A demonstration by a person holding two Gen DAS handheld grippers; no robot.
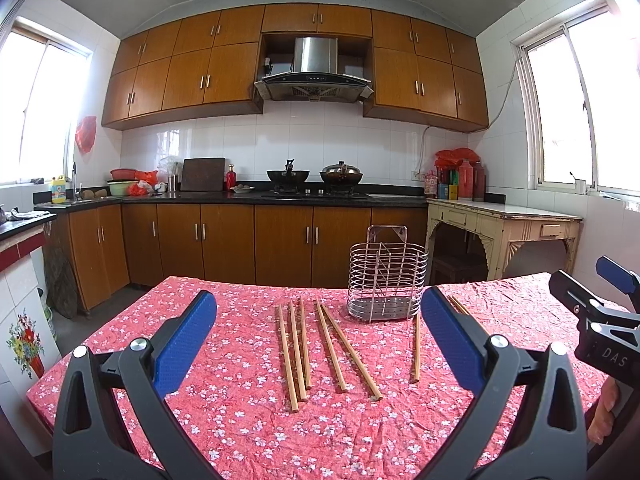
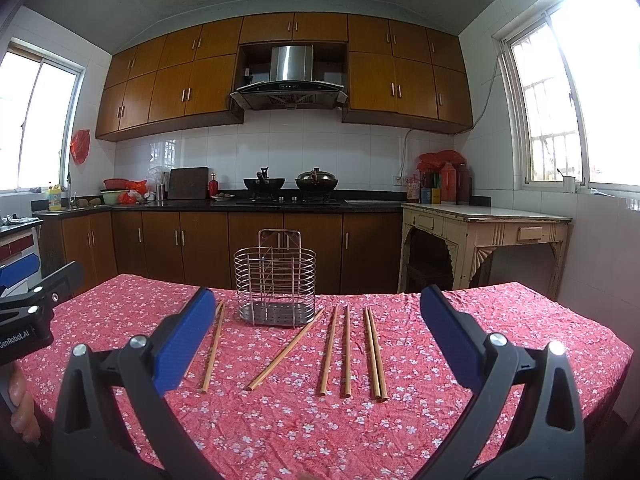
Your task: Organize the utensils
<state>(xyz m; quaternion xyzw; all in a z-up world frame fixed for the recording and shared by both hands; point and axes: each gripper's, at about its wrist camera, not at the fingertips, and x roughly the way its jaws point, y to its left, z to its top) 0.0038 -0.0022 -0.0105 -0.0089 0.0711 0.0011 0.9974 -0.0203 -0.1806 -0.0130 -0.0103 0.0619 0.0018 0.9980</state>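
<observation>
Several wooden chopsticks (image 1: 328, 350) lie in loose rows on the red flowered tablecloth (image 1: 240, 420); the right wrist view shows more chopsticks (image 2: 346, 352) on it. Behind them stands an empty metal wire utensil holder (image 1: 387, 274), upright near the table's far edge, also the wire holder (image 2: 275, 280) in the right wrist view. My left gripper (image 1: 318, 300) hovers open above the near chopsticks, nothing between its blue pads. My right gripper (image 2: 318, 300) is open too, held over the right-hand group. The right gripper's body (image 1: 600, 312) shows at the right edge of the left wrist view.
The tablecloth (image 2: 480, 320) covers the whole table; its far edge runs just behind the holder. Beyond are brown kitchen cabinets (image 1: 280, 240), a stove with two woks (image 1: 316, 178) and a cream side table (image 1: 504, 224) at the right. A hand (image 2: 22, 400) shows at the left.
</observation>
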